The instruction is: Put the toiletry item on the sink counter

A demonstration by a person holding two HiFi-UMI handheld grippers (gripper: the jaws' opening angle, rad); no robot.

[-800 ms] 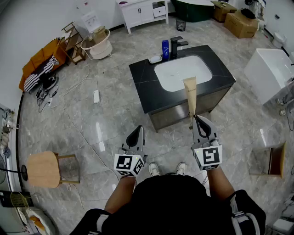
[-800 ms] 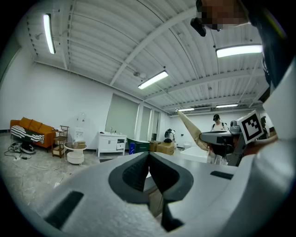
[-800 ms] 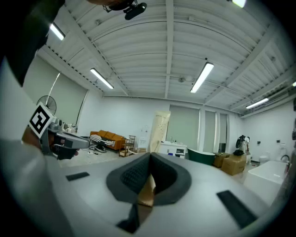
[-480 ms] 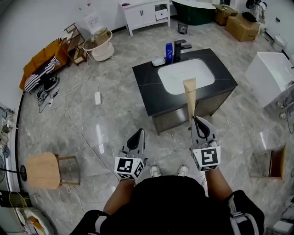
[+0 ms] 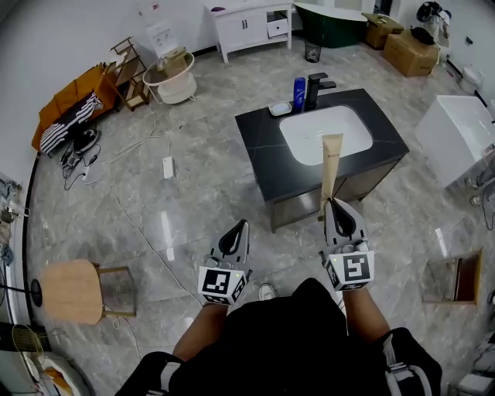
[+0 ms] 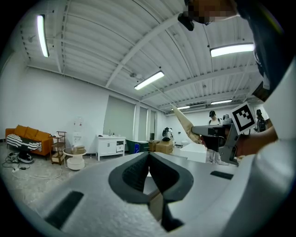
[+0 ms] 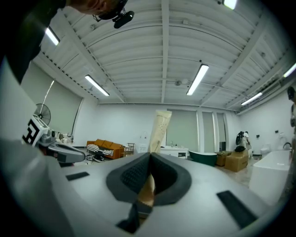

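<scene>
A tan toiletry tube (image 5: 330, 166) stands upright, its lower end clamped in my right gripper (image 5: 336, 207), which is shut on it. The same tube (image 7: 159, 129) rises from between the jaws in the right gripper view. My left gripper (image 5: 238, 229) is shut with nothing in it, held level with the right one above the floor. Ahead stands the black sink counter (image 5: 263, 139) with a white basin (image 5: 325, 133), a black tap (image 5: 313, 89), a blue bottle (image 5: 298, 93) and a soap dish (image 5: 280, 108). In the left gripper view the tube (image 6: 183, 124) and the right gripper show to the right.
A wooden stool (image 5: 73, 288) stands at the left. A white bathtub (image 5: 452, 135) is at the right, a wooden tray (image 5: 452, 280) beside it. A power strip with cable (image 5: 167, 166) lies on the marble floor. White cabinet (image 5: 247, 23), cardboard boxes (image 5: 410, 50) and orange sofa (image 5: 73, 104) are farther off.
The view has advanced and shifted: the sink counter sits slightly to the right and lower in frame. Both grippers keep their pose, the tube still held upright.
</scene>
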